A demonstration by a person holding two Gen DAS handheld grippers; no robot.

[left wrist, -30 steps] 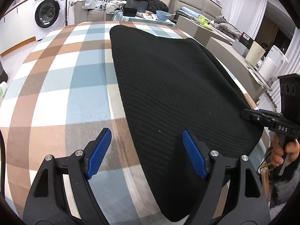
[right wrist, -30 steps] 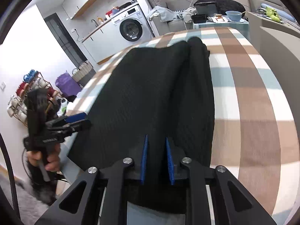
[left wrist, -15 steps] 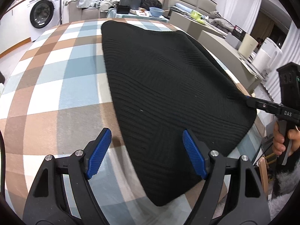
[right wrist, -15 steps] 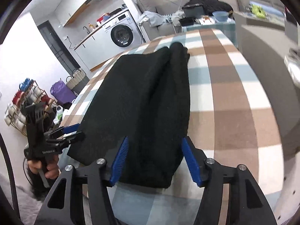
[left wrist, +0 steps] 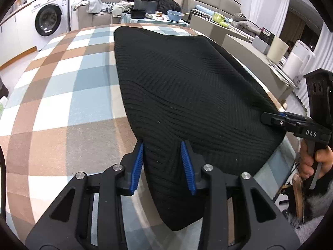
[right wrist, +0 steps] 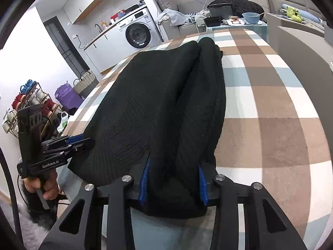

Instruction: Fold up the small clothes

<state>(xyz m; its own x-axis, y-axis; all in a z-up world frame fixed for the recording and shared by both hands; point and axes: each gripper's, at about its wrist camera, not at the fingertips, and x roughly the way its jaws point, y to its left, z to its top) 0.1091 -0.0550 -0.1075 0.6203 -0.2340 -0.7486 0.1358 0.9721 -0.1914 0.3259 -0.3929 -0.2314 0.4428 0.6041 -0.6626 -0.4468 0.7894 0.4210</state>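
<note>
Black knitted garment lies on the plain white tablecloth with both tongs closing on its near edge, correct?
Not quite: the tablecloth is checked in brown, blue and white, as the left wrist view shows. The black knitted garment does lie on it, left tongs and right tongs at its near edge.

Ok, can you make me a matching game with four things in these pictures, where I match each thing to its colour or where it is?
Things:
1. black knit garment
2. washing machine
3. light blue bowl
4. purple bag

Colour or place:
A. on the floor beside a woven basket
B. lying on the checked tablecloth
C. white, with a round door
D. on the far table behind the checked one

Pairs: 1-B, 2-C, 3-D, 4-A
</note>
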